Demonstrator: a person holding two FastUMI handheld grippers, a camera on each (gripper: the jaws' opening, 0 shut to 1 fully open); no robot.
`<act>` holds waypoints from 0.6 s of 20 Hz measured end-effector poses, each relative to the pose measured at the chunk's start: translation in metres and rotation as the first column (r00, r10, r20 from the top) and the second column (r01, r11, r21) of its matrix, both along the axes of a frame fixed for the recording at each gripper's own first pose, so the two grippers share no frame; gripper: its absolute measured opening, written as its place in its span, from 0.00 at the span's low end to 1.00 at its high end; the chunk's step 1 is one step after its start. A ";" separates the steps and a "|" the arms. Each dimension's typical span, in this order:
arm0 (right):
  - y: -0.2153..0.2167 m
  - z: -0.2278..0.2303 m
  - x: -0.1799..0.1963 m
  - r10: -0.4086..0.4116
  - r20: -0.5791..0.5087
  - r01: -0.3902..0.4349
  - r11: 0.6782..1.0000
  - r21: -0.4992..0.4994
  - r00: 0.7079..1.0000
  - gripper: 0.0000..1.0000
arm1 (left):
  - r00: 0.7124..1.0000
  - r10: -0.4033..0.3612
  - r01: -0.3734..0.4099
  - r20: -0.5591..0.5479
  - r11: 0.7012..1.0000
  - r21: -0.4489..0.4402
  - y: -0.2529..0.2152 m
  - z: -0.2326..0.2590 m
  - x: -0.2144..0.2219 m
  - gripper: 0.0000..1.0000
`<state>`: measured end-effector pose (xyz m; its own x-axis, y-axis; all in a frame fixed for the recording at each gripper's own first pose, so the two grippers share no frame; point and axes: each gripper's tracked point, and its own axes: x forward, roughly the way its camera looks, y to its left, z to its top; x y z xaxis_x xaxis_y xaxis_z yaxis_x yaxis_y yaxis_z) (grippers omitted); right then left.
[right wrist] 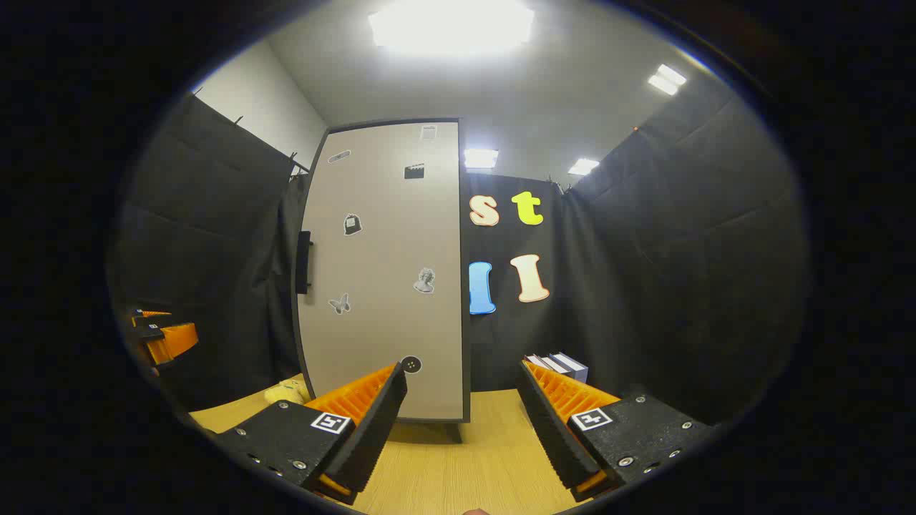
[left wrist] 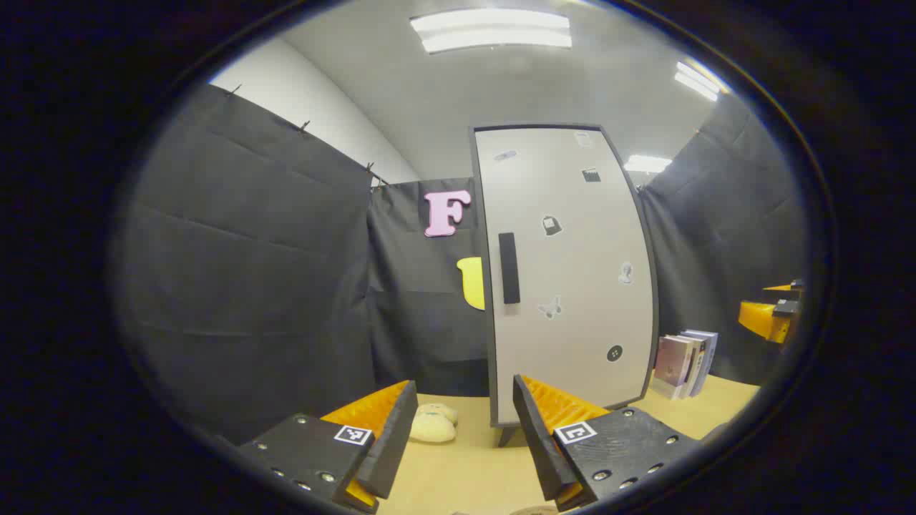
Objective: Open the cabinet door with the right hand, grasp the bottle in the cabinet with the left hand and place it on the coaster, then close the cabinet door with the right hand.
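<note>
The cabinet door is sitting fully closed, so the bottle is hidden behind it and its exact spot inside cannot be told. The black handle is running vertically near the door's left edge in the left gripper view; in the right gripper view that handle is showing side-on at the far edge of the door.

The right hand-held gripper is hovering above the tabletop with its jaws spread wide and nothing between them, well apart from the handle. The left hand-held gripper is likewise gaping open and empty, facing the door's lower part.

The main risk is lying in the approach: the right hand-held gripper is pointing at the door's hinge side, so a straight reach would be meeting flat panel. A shallow pinch on the slim handle could be slipping off mid-pull. The cabinet is standing on small feet and may be sliding or tipping if pulled hard. A pale soft toy is lying beside the cabinet's base, and books are standing on its other side, either of which a careless sweep could be knocking.
</note>
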<state>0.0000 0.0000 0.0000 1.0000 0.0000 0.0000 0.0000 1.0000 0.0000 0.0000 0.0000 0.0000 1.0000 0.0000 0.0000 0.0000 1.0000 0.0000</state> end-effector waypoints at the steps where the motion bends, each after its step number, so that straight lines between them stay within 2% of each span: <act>1: 0.000 -0.002 0.000 0.002 -0.007 -0.002 1.000 0.000 1.000 0.96 | 1.000 0.000 0.000 0.002 1.000 0.002 0.000 0.000 0.000 0.77; 12: 0.006 -0.004 0.008 0.011 -0.012 -0.010 1.000 0.017 1.000 0.96 | 1.000 0.006 -0.006 -0.003 1.000 0.003 0.003 -0.003 0.003 0.77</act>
<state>0.0085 0.0059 -0.0036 0.9999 0.0106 -0.0116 -0.0104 0.9998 0.0167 0.0029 0.0034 -0.0030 1.0000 0.0062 -0.0033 -0.0061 1.0000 0.0033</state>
